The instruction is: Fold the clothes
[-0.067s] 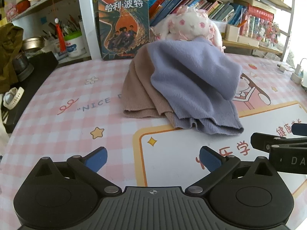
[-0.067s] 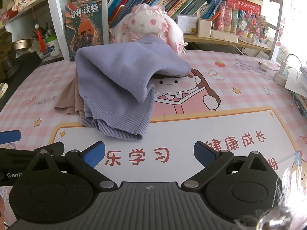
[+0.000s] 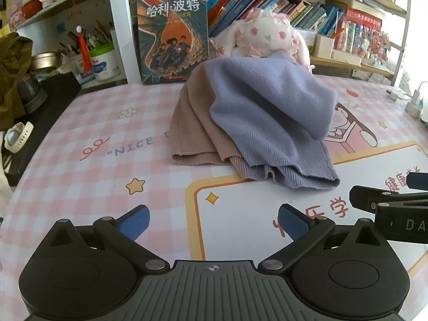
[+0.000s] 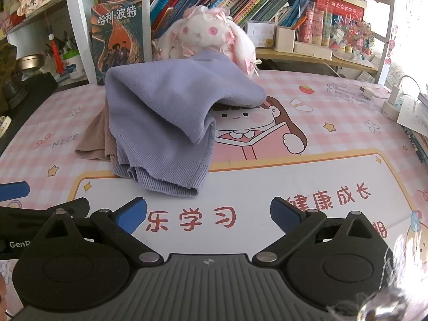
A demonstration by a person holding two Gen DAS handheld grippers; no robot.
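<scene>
A lavender knit garment point(image 3: 270, 123) lies heaped over a beige knit garment point(image 3: 192, 131) on the pink checked table mat point(image 3: 88, 176). Both also show in the right wrist view, lavender point(image 4: 163, 123) and beige point(image 4: 96, 139). My left gripper point(image 3: 214, 222) is open and empty, low over the mat, short of the pile's hem. My right gripper point(image 4: 208, 216) is open and empty, also in front of the pile; its side shows at the right edge of the left wrist view point(image 3: 390, 203).
A white plush rabbit point(image 3: 264, 34) sits behind the pile, the lavender garment leaning on it. A book point(image 3: 174, 37) stands upright against the shelf. Bookshelves line the back. A black box point(image 3: 48, 112) is at the left, chargers point(image 4: 393, 101) at the right.
</scene>
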